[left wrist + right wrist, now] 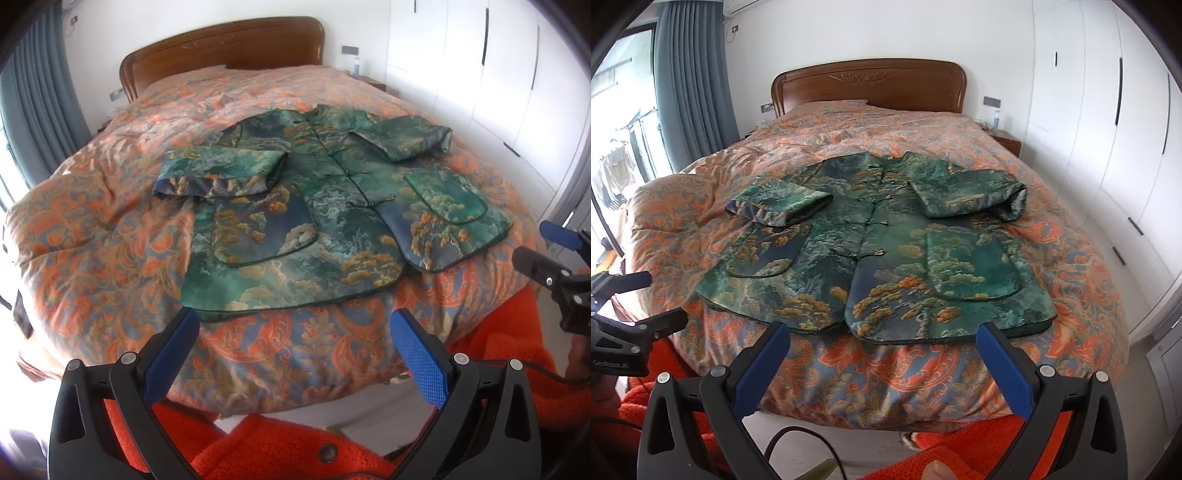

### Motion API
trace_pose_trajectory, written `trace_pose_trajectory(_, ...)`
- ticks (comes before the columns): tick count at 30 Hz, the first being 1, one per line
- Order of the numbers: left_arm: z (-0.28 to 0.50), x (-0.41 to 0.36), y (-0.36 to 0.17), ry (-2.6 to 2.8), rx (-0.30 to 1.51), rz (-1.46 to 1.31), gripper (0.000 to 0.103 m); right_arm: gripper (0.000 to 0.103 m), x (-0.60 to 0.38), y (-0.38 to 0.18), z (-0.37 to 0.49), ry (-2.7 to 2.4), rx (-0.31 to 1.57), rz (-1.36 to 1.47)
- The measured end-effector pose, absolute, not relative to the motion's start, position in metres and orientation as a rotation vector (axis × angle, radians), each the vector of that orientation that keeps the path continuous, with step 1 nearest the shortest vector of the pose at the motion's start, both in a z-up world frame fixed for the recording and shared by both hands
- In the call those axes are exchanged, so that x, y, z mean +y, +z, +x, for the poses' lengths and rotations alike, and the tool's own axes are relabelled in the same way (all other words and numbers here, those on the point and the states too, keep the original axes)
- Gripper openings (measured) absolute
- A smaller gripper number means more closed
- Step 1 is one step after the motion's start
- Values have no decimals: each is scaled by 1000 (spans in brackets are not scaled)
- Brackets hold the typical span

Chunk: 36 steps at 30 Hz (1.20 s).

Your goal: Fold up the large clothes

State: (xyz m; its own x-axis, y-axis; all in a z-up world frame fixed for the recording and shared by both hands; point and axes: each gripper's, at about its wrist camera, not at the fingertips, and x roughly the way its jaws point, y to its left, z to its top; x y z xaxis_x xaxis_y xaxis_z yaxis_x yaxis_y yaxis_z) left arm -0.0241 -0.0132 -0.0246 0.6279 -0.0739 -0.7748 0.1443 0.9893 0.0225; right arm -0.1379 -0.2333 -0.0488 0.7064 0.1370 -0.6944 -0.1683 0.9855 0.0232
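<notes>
Nearest us, our left gripper and right gripper hung over the foot of the bed, both with jaws spread wide and nothing between them. Just beyond lay the green jacket, face up on the orange patterned quilt, buttoned down the front, its hem near the bed's edge. Both sleeves were already folded in across the chest: one sleeve on the left, the other sleeve on the right. We judged the sleeve step done; next we would need to pinch both hem corners and carry them toward the collar. Farthest stood the wooden headboard.
</notes>
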Motion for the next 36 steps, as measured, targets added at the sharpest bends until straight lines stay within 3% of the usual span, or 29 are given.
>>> trace_pose_trajectory(36,-21,-24,-31,-160,894,115,103,103,-230,-54,-138,202,804,-47)
